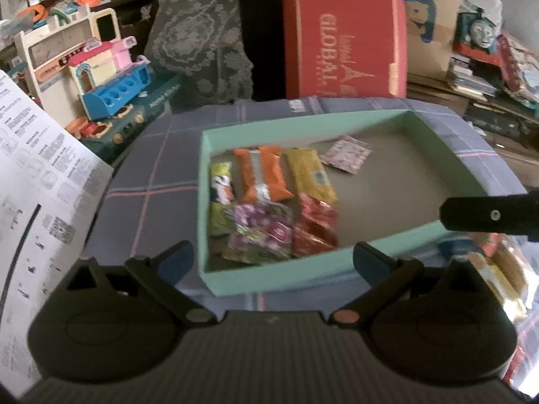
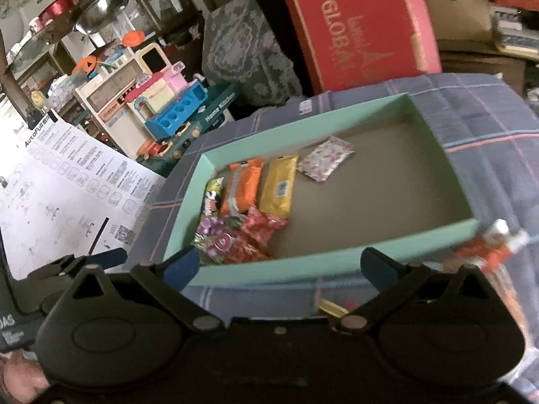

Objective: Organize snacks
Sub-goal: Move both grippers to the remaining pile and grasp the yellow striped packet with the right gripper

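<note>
The shallow mint-green cardboard tray (image 2: pixel 337 262) sits on a checked blue-grey cloth (image 2: pixel 488 128) over the table, with glossy, crinkly snack packets packed into its left half. One orange-and-white foil packet (image 2: pixel 485 249) is loose outside the tray's near right corner, just right of and ahead of the right gripper (image 2: pixel 279 266), long axis slanting up-right. That gripper looks nearer than the left gripper (image 1: pixel 269 259). Both jaws stand wide and empty.

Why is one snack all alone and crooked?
The pink-patterned packet lies tilted at the back of the teal box, apart from the other snacks packed at the left end. An orange-and-white packet also sits outside the box on the plaid cloth, by its near right corner.
</note>
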`<state>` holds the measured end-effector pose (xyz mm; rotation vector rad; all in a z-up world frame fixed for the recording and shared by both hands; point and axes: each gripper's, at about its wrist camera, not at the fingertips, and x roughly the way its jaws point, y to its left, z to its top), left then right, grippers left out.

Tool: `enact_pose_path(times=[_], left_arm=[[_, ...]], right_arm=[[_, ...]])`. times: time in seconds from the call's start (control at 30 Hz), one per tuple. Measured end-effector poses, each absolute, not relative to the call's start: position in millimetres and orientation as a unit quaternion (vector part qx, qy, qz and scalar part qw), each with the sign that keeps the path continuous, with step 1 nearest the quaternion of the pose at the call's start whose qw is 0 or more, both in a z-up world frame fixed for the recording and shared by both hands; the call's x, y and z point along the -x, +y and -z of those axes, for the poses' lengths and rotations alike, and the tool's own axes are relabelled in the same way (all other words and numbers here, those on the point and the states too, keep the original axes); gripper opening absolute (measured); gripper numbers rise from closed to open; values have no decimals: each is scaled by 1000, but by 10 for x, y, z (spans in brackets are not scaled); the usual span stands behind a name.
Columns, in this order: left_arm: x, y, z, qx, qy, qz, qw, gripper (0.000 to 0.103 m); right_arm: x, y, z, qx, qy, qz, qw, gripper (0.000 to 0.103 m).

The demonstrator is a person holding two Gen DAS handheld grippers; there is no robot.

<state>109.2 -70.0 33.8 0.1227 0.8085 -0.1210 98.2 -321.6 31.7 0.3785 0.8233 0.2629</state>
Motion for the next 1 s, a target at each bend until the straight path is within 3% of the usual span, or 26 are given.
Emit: enact_pose_path(times=[0.3,1.0], left_arm=[[-748,-1194,-208,-87,410,109,901,103],[-682,-2192,263,-162,453,169,861,103]], right_arm=[[-395,-3839,-238,-182,369,-57,909,103],[92,-4509,368,-266,407,8,874,102]])
